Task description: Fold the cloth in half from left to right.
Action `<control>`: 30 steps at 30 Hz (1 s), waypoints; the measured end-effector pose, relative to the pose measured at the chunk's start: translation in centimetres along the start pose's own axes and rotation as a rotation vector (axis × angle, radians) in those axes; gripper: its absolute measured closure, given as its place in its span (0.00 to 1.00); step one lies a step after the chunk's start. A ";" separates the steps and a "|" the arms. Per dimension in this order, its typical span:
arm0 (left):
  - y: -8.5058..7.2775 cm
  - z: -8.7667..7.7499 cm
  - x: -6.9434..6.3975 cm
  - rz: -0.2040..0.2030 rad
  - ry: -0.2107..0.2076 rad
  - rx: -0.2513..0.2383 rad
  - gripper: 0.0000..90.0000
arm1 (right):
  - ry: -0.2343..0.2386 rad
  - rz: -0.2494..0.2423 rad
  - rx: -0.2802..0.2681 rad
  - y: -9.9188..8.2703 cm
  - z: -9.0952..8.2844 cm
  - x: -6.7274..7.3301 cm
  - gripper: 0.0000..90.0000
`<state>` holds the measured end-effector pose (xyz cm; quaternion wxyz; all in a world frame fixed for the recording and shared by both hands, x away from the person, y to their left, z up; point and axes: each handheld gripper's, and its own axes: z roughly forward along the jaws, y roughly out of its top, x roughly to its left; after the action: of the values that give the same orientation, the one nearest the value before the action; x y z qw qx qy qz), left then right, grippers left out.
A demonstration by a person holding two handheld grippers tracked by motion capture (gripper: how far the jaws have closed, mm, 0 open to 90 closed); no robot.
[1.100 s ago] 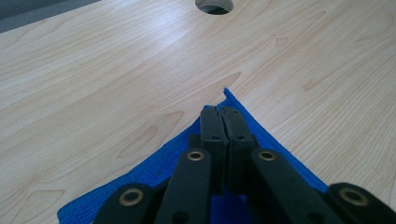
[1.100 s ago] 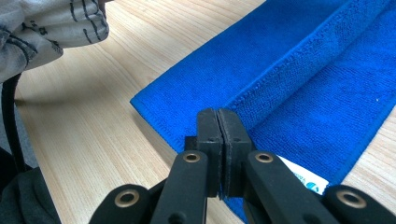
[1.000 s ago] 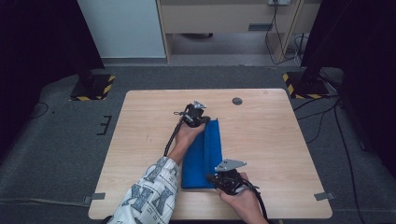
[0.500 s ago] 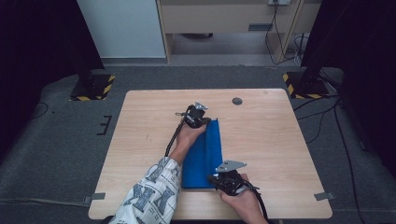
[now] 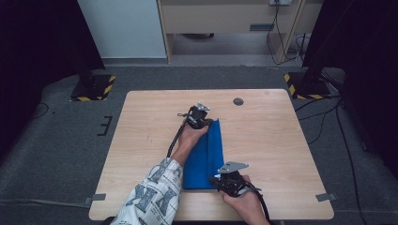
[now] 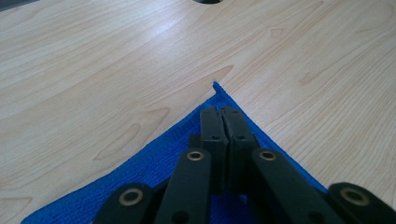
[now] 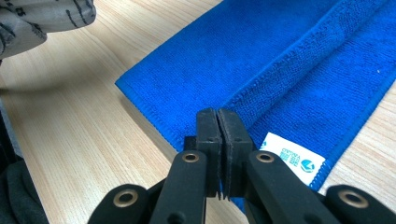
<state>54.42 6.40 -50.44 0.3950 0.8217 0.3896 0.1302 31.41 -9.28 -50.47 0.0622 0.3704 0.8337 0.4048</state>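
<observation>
Where it lies folded lengthwise on the table [image 5: 141, 140] — a blue terry towel [image 5: 206, 154], white-labelled, both grippers closed tight.

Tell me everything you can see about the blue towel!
The blue towel is soft, looped terry cloth with a stitched hem and a small white label with teal print at its near end. It lies flat on the wooden table, folded lengthwise into a long narrow strip. The left tool is shut at its far corner and the right tool is shut at its near end.
</observation>
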 end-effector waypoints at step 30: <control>0.1 0.7 -0.5 -0.025 -0.015 -0.017 0.97 | -0.015 0.029 0.021 -0.9 -0.4 -0.8 0.93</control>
<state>54.47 5.59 -50.80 0.4066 0.8143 0.3959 0.1221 31.32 -10.43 -51.06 0.0586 0.3863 0.8320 0.3939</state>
